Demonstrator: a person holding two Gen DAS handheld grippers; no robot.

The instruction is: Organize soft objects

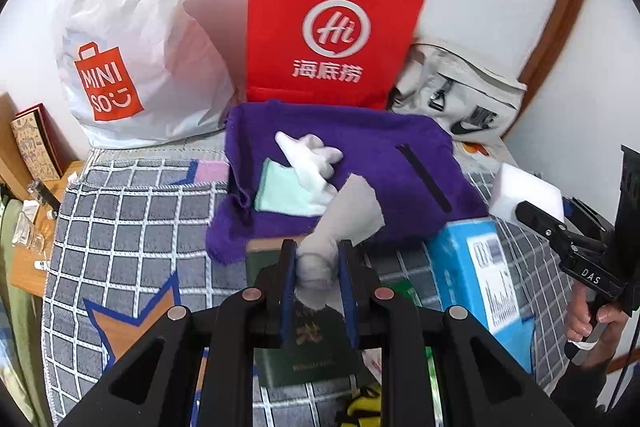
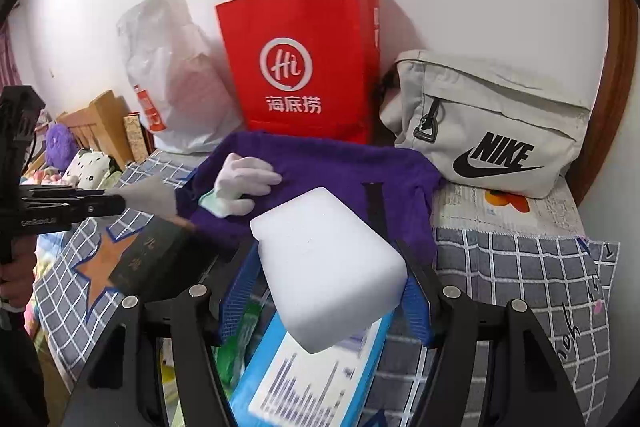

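My left gripper (image 1: pixel 318 267) is shut on a grey sock (image 1: pixel 352 215), which hangs over the near edge of a purple cloth (image 1: pixel 360 143). On that cloth lie a white glove (image 1: pixel 316 163) and a pale green cloth (image 1: pixel 280 187). My right gripper (image 2: pixel 324 287) is shut on a white foam block (image 2: pixel 324 263), held above a blue box (image 2: pixel 312 379). In the right wrist view the left gripper (image 2: pixel 120 205) with the grey sock (image 2: pixel 152 197) comes in from the left, short of the purple cloth (image 2: pixel 332 167) and white glove (image 2: pixel 248 175).
A red paper bag (image 1: pixel 328 23), a white plastic bag (image 1: pixel 132 39) and a grey Nike pouch (image 2: pixel 492 123) stand along the wall. A dark green booklet (image 1: pixel 308 351) and the blue box (image 1: pixel 476 279) lie on the checked bedcover (image 1: pixel 132 223). A wooden bedside shelf (image 1: pixel 24 267) is at the left.
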